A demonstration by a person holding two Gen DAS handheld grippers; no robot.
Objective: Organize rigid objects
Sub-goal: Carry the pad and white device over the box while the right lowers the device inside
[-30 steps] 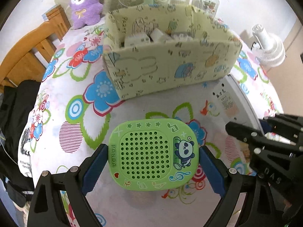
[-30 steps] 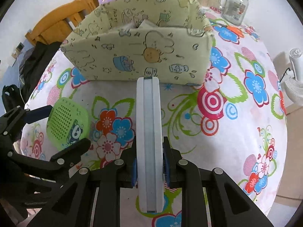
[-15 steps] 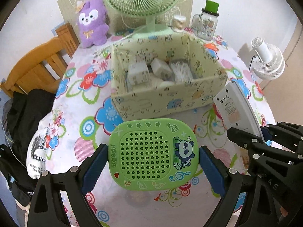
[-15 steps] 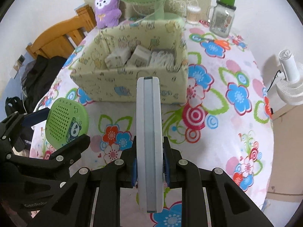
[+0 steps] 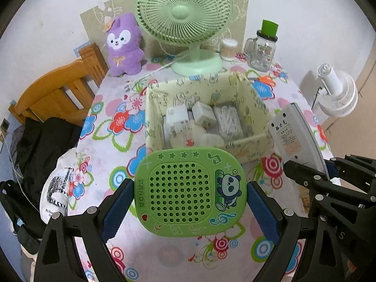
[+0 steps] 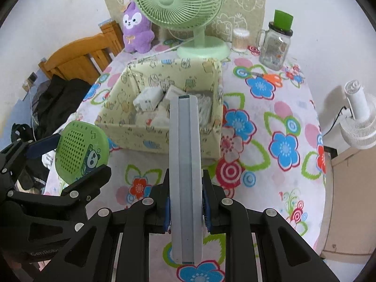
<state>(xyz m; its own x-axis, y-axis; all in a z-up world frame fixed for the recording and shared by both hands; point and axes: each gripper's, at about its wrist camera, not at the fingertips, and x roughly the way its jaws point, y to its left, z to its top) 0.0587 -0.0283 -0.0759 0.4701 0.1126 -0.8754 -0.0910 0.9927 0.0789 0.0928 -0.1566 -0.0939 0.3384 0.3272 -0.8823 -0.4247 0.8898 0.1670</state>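
Observation:
My left gripper (image 5: 189,202) is shut on a green panda speaker (image 5: 190,191) and holds it in the air in front of the yellow fabric box (image 5: 256,141). The speaker also shows in the right wrist view (image 6: 82,150). My right gripper (image 6: 185,209) is shut on a flat grey device (image 6: 185,171) held on edge, its tip over the box's (image 6: 117,101) near wall. The device shows in the left wrist view (image 5: 296,136) at the right. The box holds white chargers (image 5: 178,117) and packets.
Behind the box stand a green desk fan (image 5: 185,18), a purple plush toy (image 5: 122,47), a cotton-swab jar (image 5: 229,49) and a glass mug with green lid (image 5: 264,47). A wooden chair (image 5: 61,91) with black clothing stands left. A white fan (image 5: 338,94) is off the table's right.
Both grippers have risen with their objects and now look down into the box. The fan, plush toy and jars have come into full view.

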